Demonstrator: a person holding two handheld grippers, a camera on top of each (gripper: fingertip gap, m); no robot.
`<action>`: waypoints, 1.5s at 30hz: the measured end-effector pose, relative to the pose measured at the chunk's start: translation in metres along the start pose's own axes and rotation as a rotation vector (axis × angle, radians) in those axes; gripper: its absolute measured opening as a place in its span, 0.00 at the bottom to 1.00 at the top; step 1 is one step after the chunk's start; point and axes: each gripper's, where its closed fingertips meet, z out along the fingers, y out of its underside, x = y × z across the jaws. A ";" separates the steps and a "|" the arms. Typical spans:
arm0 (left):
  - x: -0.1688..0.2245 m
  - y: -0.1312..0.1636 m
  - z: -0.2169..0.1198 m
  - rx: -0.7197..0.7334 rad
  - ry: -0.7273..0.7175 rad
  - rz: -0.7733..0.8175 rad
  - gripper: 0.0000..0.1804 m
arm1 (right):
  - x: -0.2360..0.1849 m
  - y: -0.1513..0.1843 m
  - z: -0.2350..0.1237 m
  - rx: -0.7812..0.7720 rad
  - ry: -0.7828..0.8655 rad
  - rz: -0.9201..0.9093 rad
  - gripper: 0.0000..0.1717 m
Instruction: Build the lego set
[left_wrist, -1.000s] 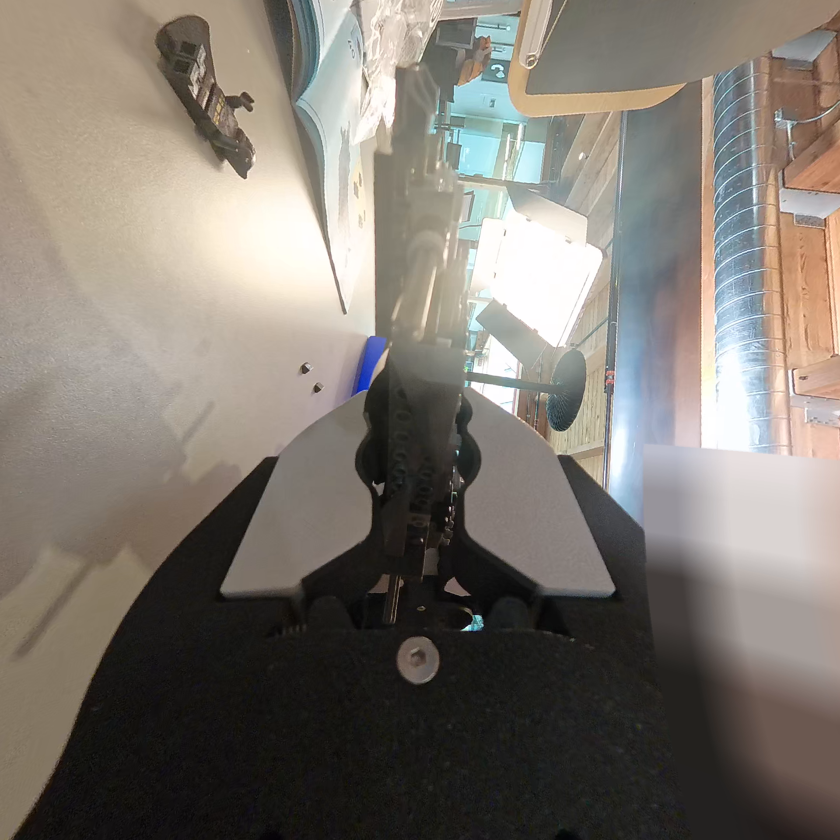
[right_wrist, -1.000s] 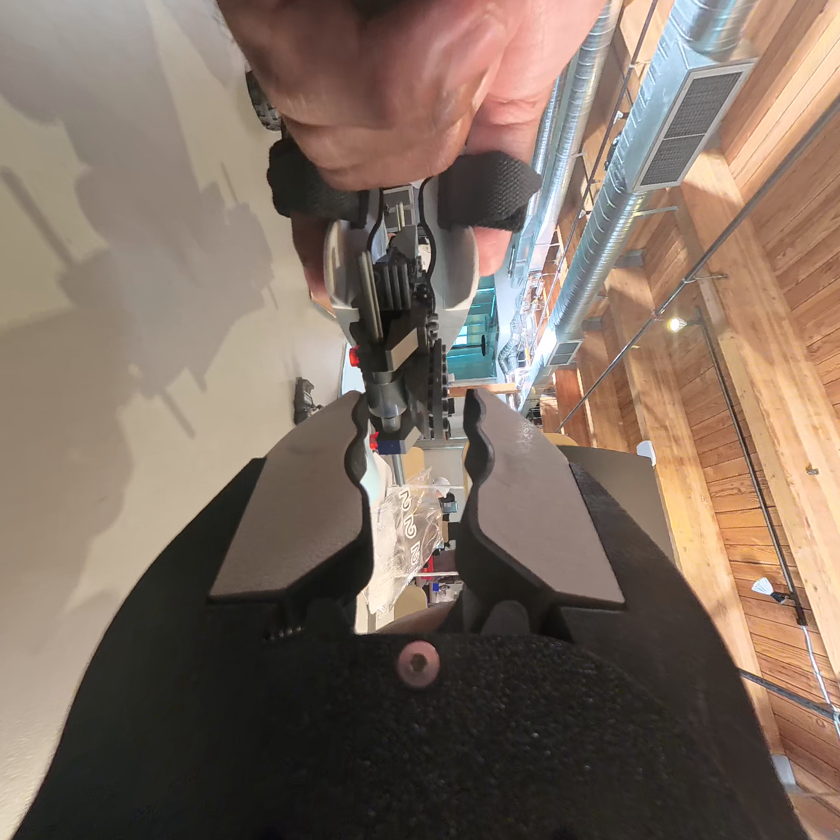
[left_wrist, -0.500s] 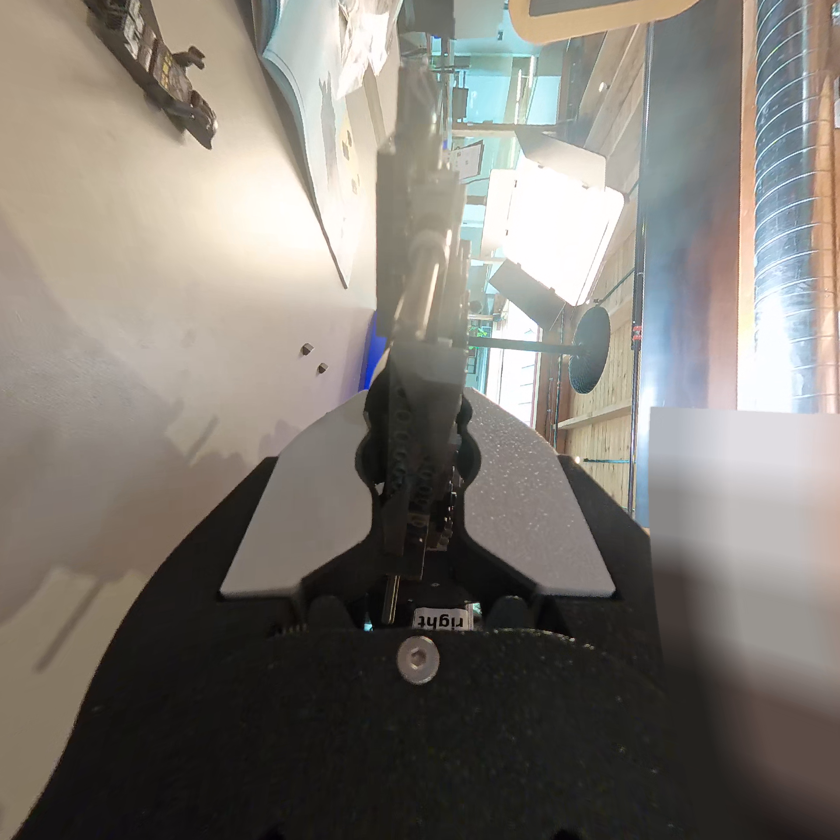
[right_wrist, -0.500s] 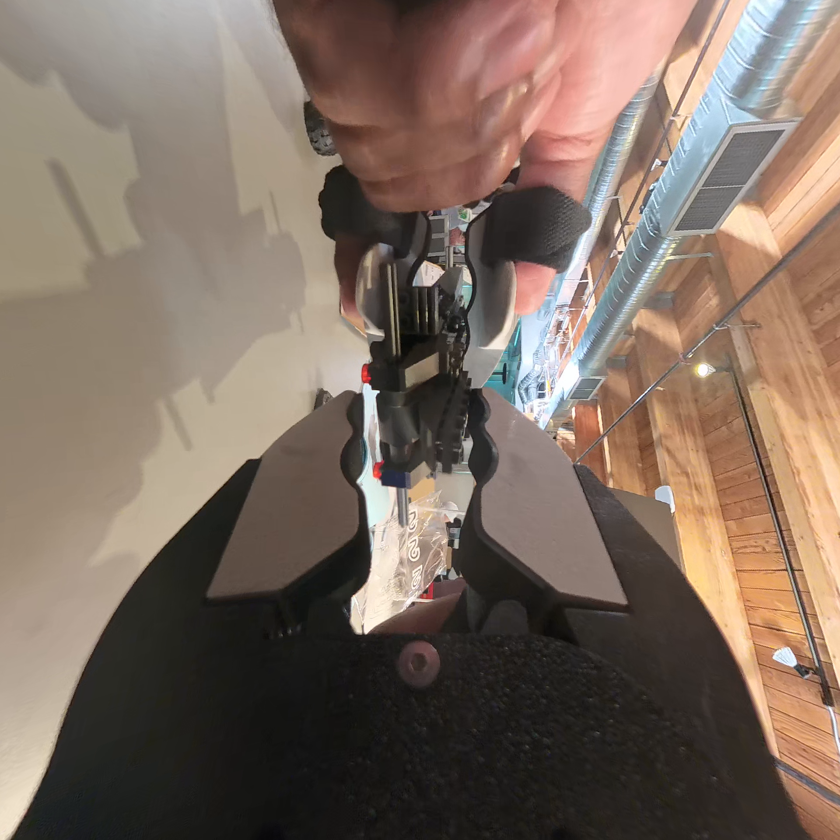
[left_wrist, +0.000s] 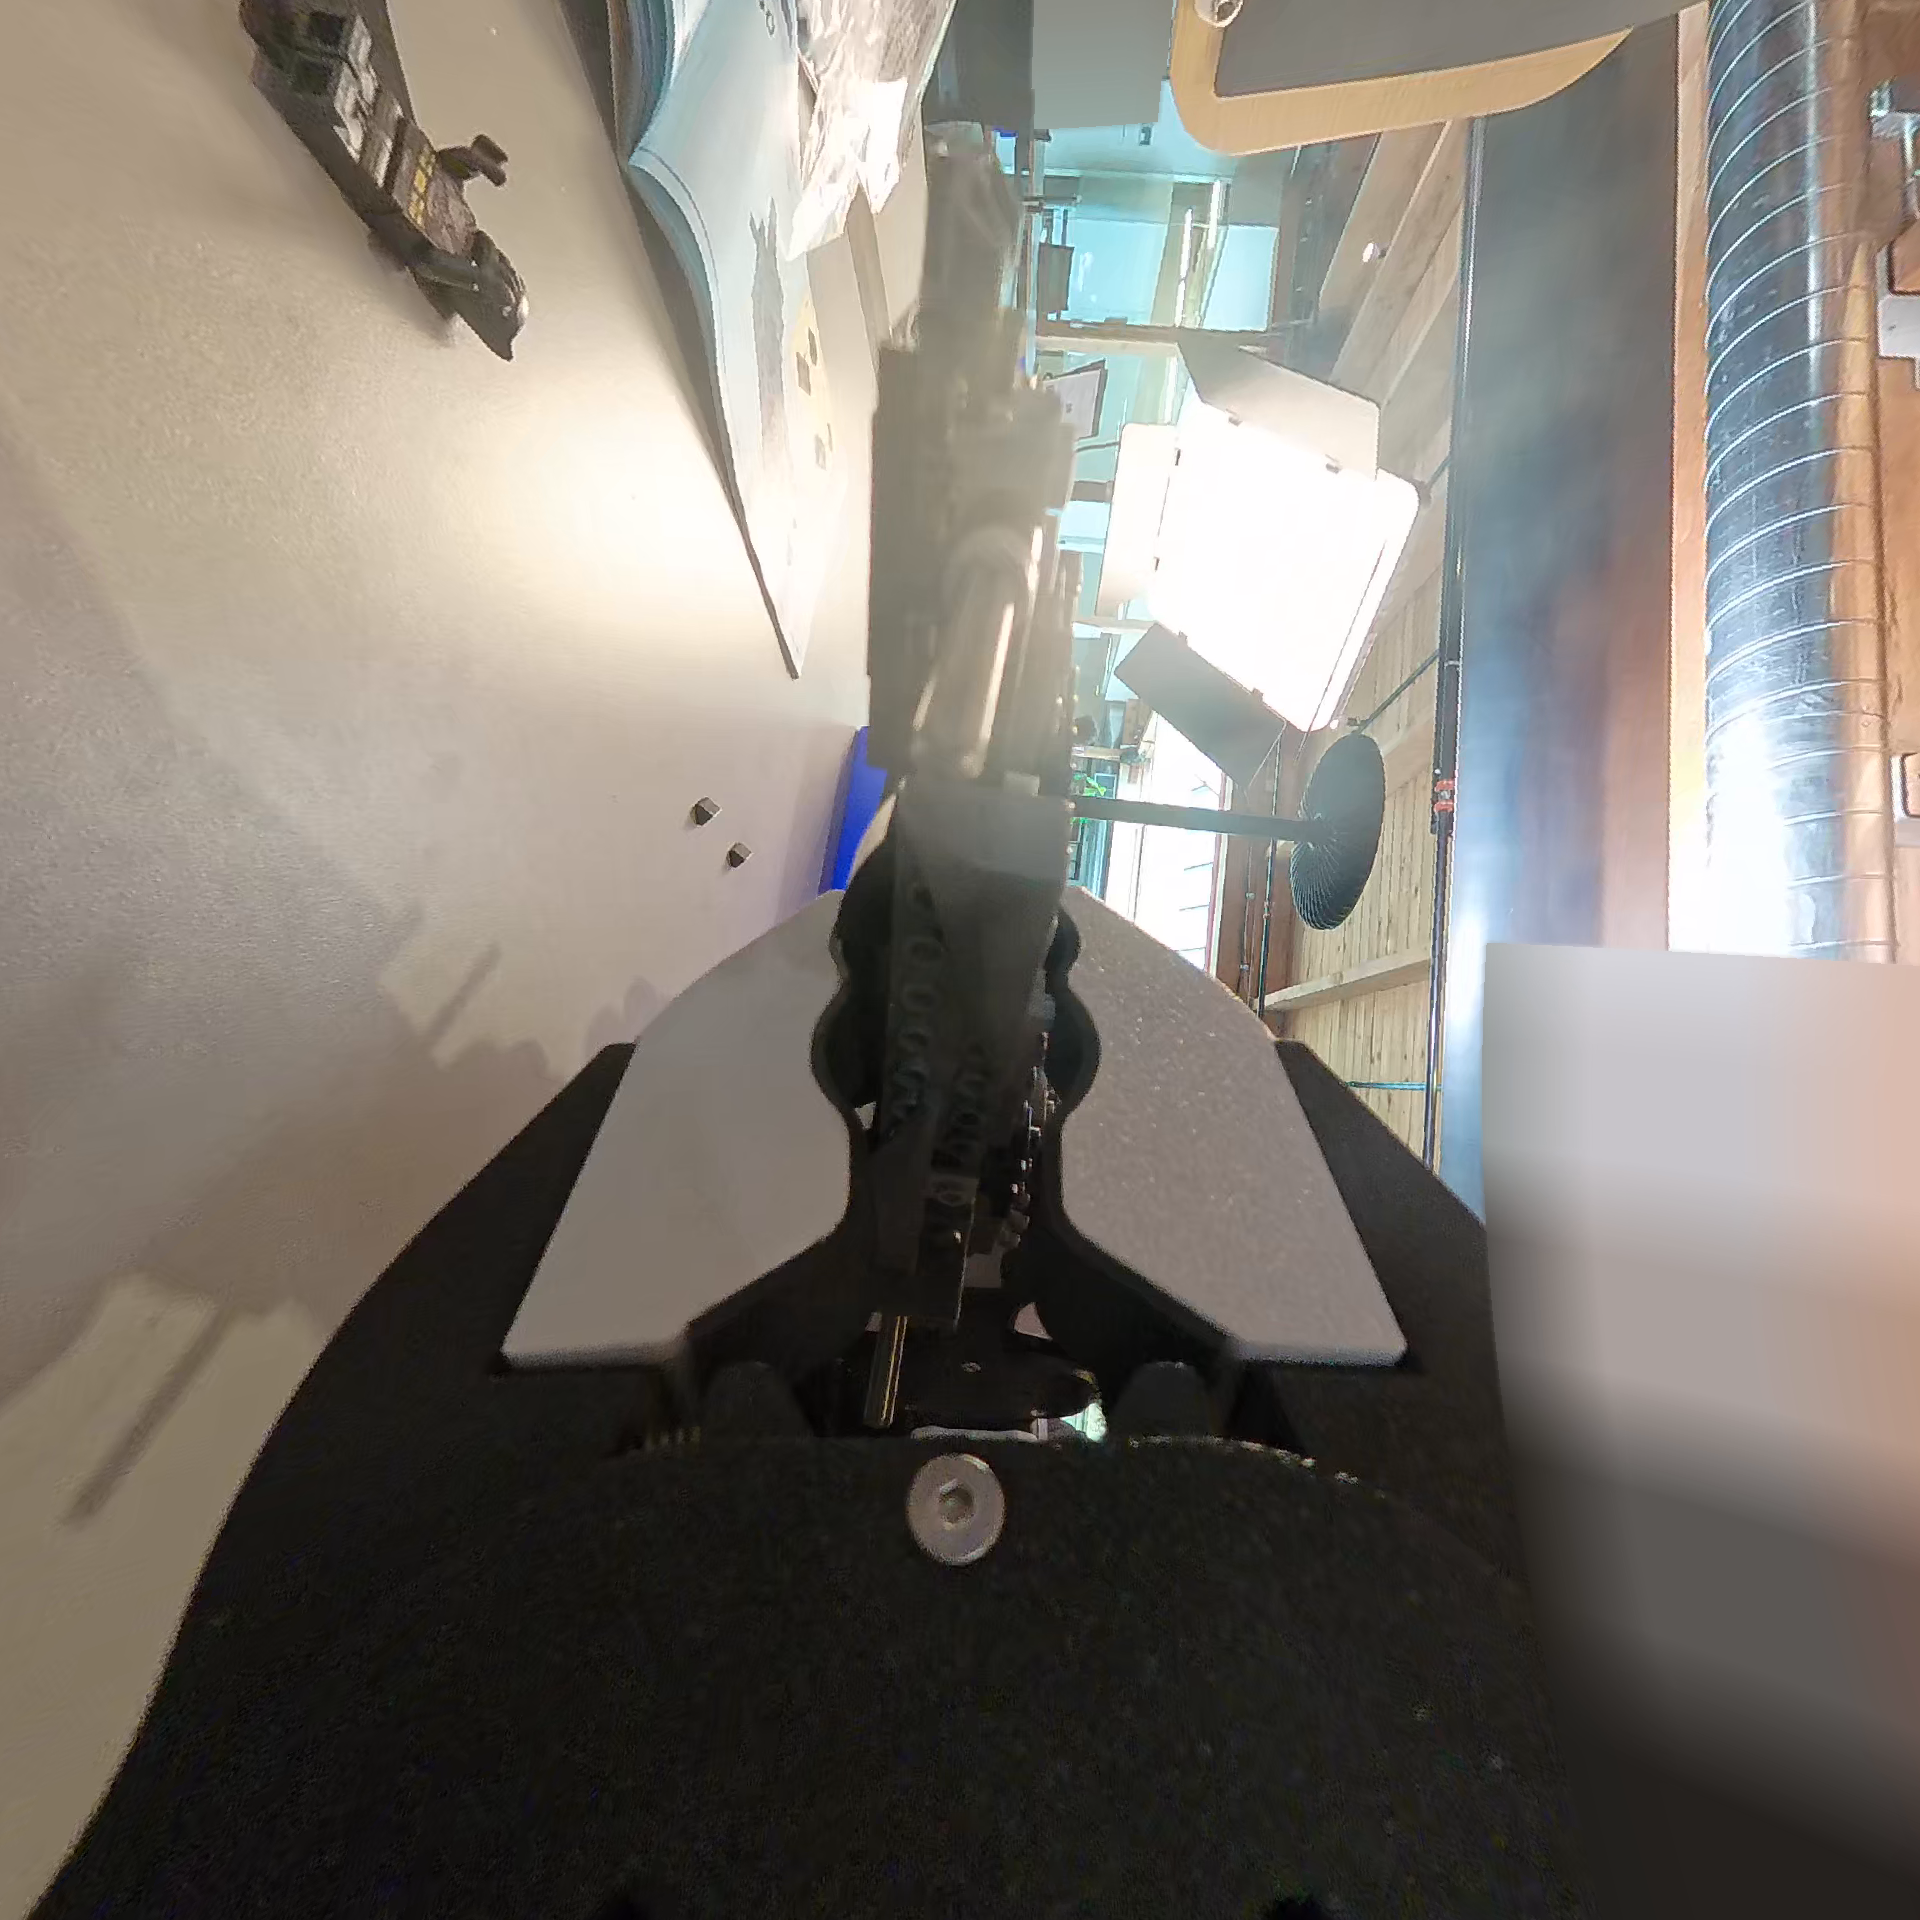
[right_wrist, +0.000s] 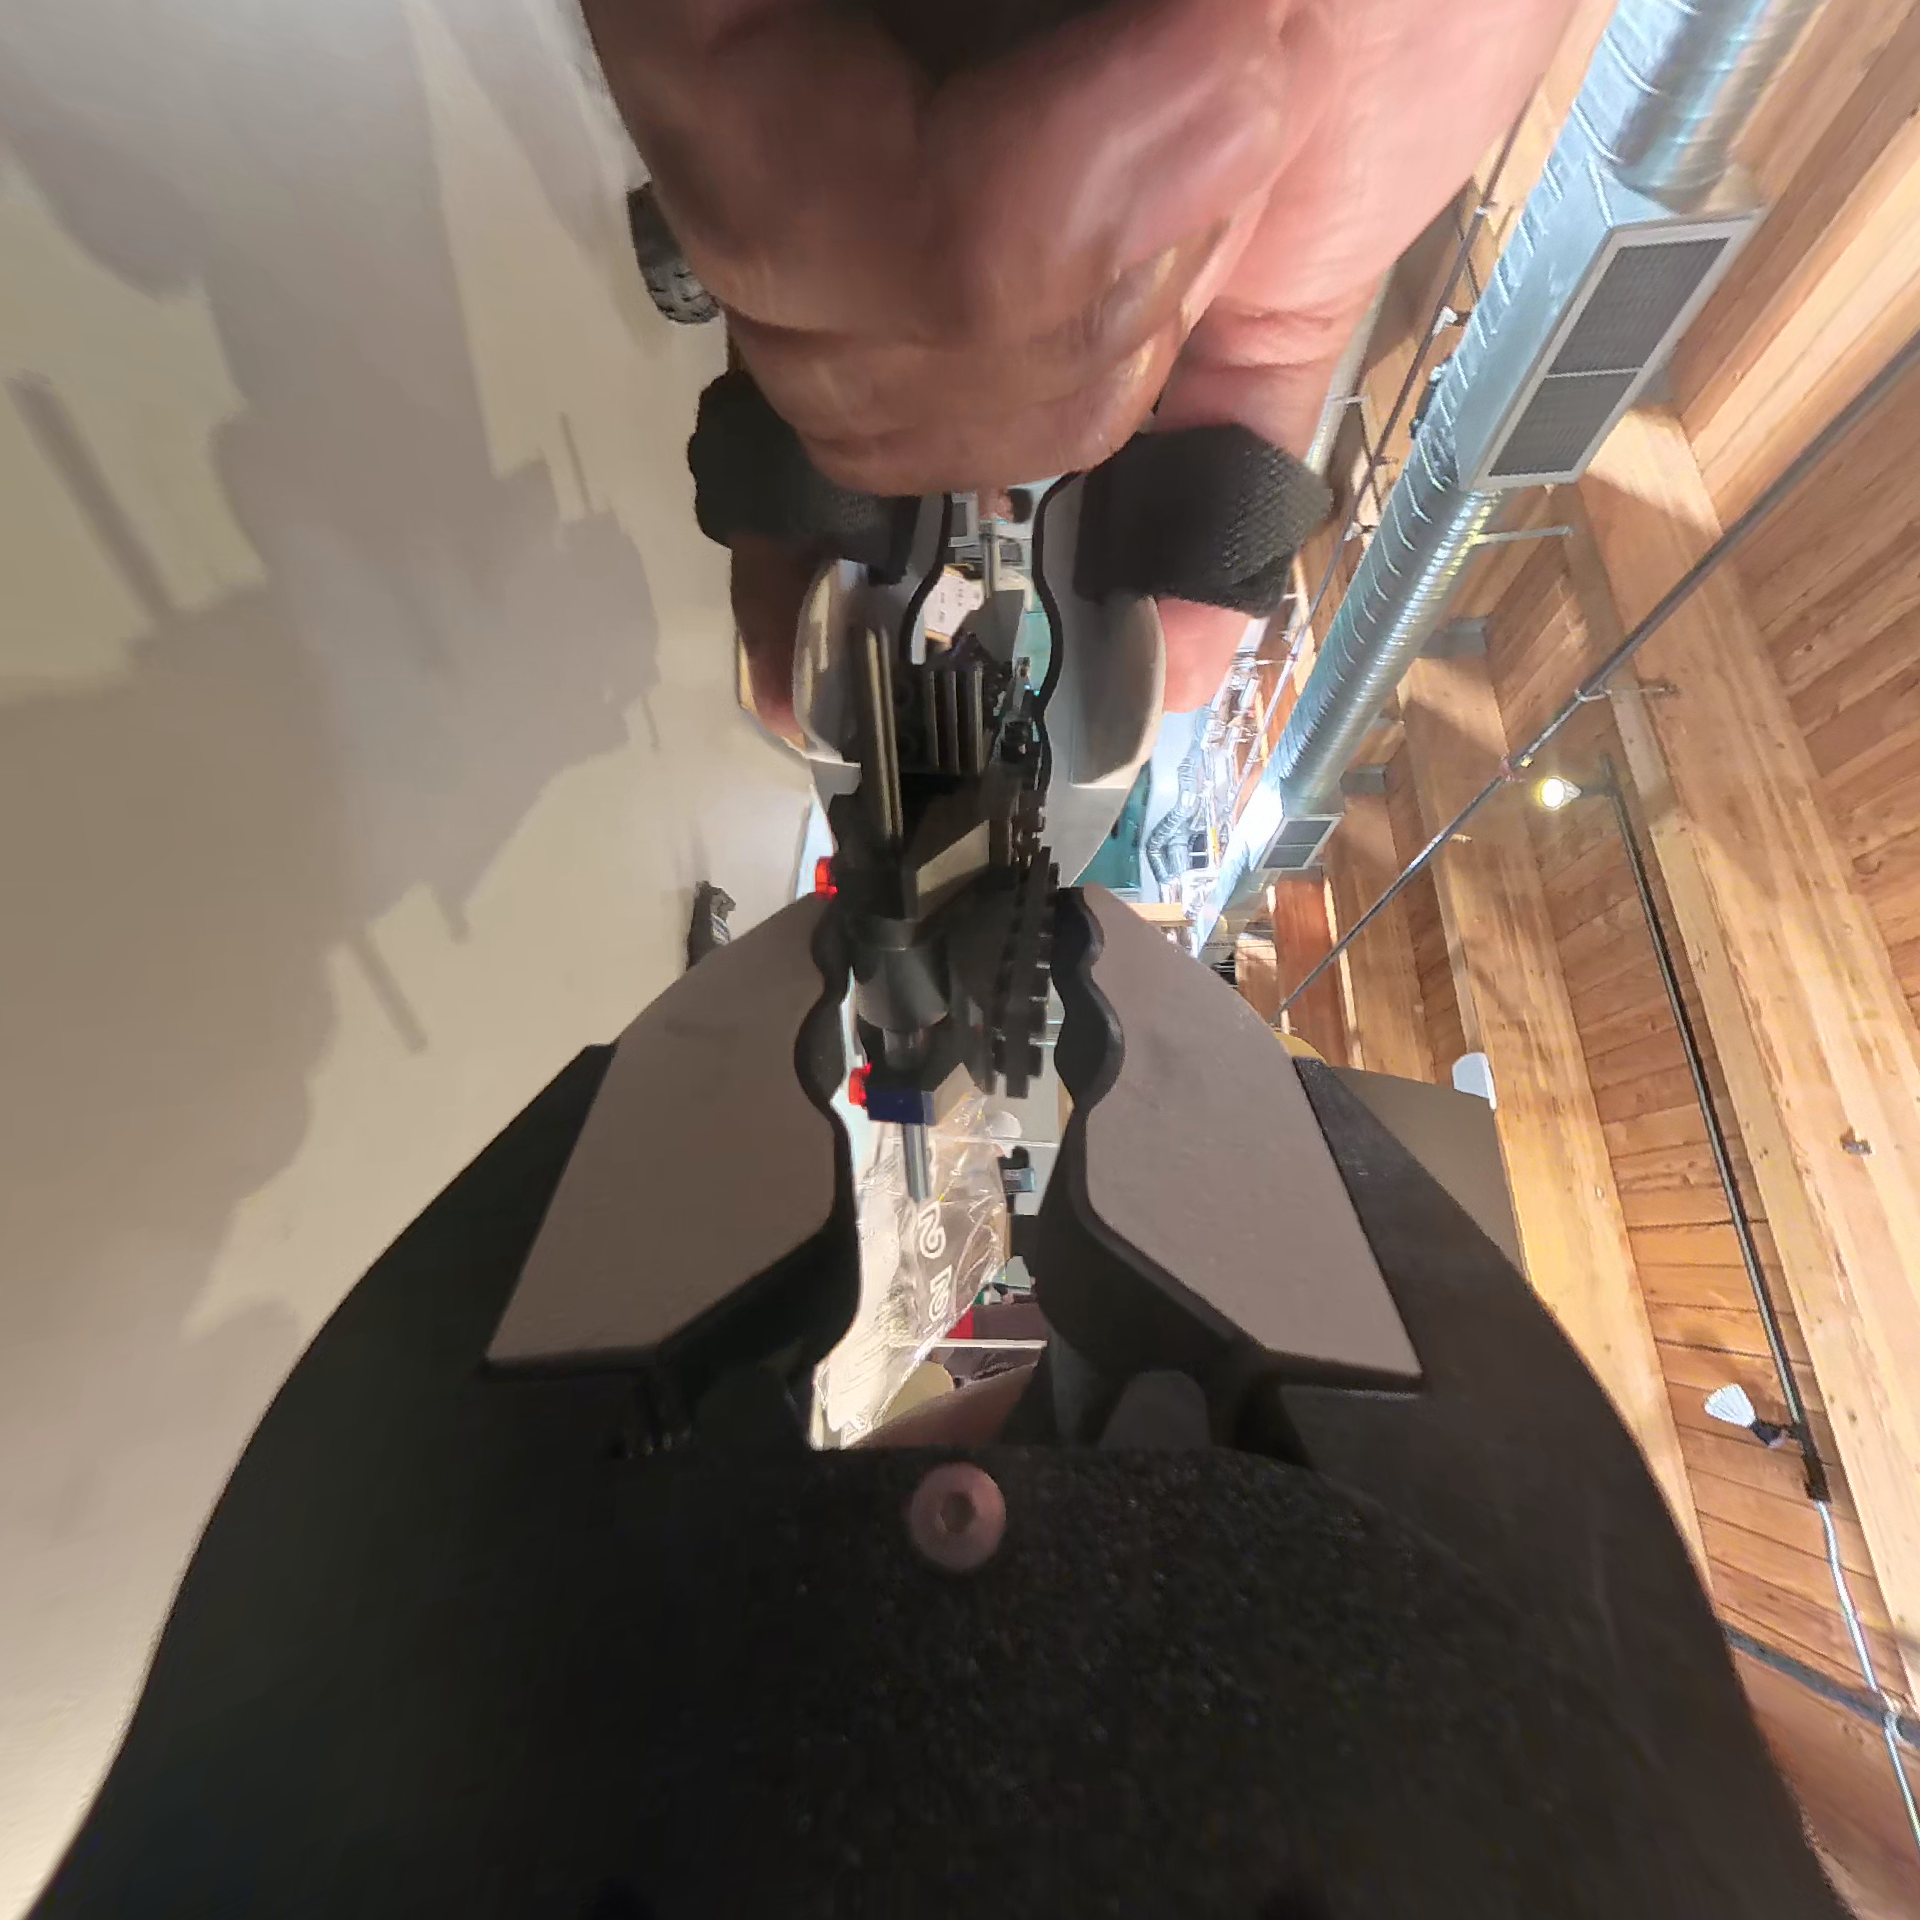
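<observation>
Model: a dark grey and black brick-built assembly (right_wrist: 940, 935) with small red studs and a blue piece at its near end, held in the air above the desk between the two tools.
Left tool: the left tool (left_wrist: 951, 1023) is clamped on one end of the assembly (left_wrist: 966, 665), both wavy black pads pressed against its sides; a thin dark rod pokes back toward the tool's body.
Right tool: the right tool (right_wrist: 945, 982) is narrowed around the other end, its right pad against the studded black plate and its left pad at the grey cylinder.
Hand: a person's hand (right_wrist: 987, 239) grips the left tool from above in the right wrist view.
Desk: pale desk (left_wrist: 260, 675) carrying a second black brick-built piece (left_wrist: 390, 171), an open booklet (left_wrist: 748, 312), clear plastic bags (left_wrist: 847, 114) and two tiny dark bits (left_wrist: 722, 831).
Background: wooden walls and silver ducting (right_wrist: 1455, 436).
</observation>
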 end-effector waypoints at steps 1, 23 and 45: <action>0.000 0.000 0.000 -0.004 0.000 0.002 0.17 | 0.000 0.000 0.000 0.003 0.005 0.004 0.22; -0.002 0.001 -0.001 0.006 -0.004 -0.064 0.17 | -0.003 -0.003 -0.001 0.042 -0.049 0.013 0.21; -0.003 -0.003 0.001 0.014 -0.008 -0.106 0.17 | -0.006 -0.004 0.000 0.055 -0.098 0.073 0.21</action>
